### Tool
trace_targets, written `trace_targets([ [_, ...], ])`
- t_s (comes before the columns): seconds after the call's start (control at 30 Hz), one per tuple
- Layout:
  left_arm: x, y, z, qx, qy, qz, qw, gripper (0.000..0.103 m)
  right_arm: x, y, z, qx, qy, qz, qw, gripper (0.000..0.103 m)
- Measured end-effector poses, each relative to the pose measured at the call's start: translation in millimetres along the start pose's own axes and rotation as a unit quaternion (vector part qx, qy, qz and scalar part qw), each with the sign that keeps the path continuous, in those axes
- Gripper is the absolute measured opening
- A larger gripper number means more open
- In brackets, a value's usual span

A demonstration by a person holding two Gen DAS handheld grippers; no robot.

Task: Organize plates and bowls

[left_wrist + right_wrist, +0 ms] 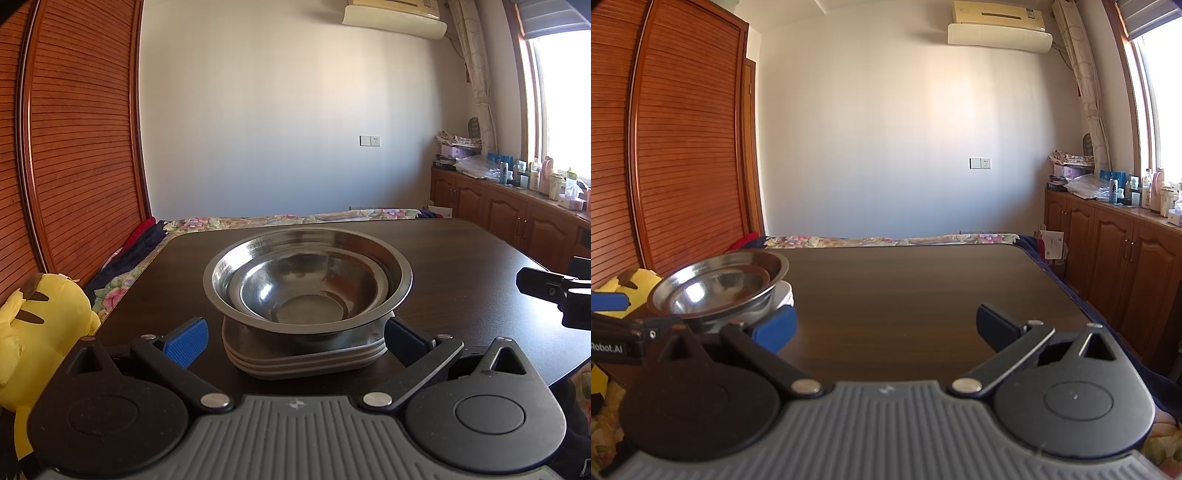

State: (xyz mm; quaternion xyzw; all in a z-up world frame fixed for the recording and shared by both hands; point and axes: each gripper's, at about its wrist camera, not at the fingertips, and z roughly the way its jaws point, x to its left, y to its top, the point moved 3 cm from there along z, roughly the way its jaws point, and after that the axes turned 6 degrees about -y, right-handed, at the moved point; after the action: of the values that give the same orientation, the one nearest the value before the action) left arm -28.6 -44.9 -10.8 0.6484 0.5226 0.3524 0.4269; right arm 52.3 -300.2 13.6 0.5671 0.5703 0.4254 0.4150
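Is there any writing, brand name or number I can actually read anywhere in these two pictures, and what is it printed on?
"Robot.AI": white letters on the black body of the left hand-held gripper, at the left edge of the right wrist view; it may be cut off at the frame edge.
Air conditioner: a small label on its front, too small to read.
Bottles and boxes on the cabinet top: printing shows, too blurred to read.
Steel bowls and plates: no writing seen.

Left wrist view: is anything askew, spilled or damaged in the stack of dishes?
Nothing stands out. The small steel bowl sits nested in the large steel bowl, both upright on the stacked grey-white plates; no spills on the dark wooden table.
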Motion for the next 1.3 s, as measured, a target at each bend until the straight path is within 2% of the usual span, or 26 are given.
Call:
trace_targets([
  [1.3,-0.8,3.7,-2.4,-0.002,-0.002,0.003,1.0,0.103,-2.1,0.2,0.2,-0.001,0.0,0.003,1.0,0.103],
])
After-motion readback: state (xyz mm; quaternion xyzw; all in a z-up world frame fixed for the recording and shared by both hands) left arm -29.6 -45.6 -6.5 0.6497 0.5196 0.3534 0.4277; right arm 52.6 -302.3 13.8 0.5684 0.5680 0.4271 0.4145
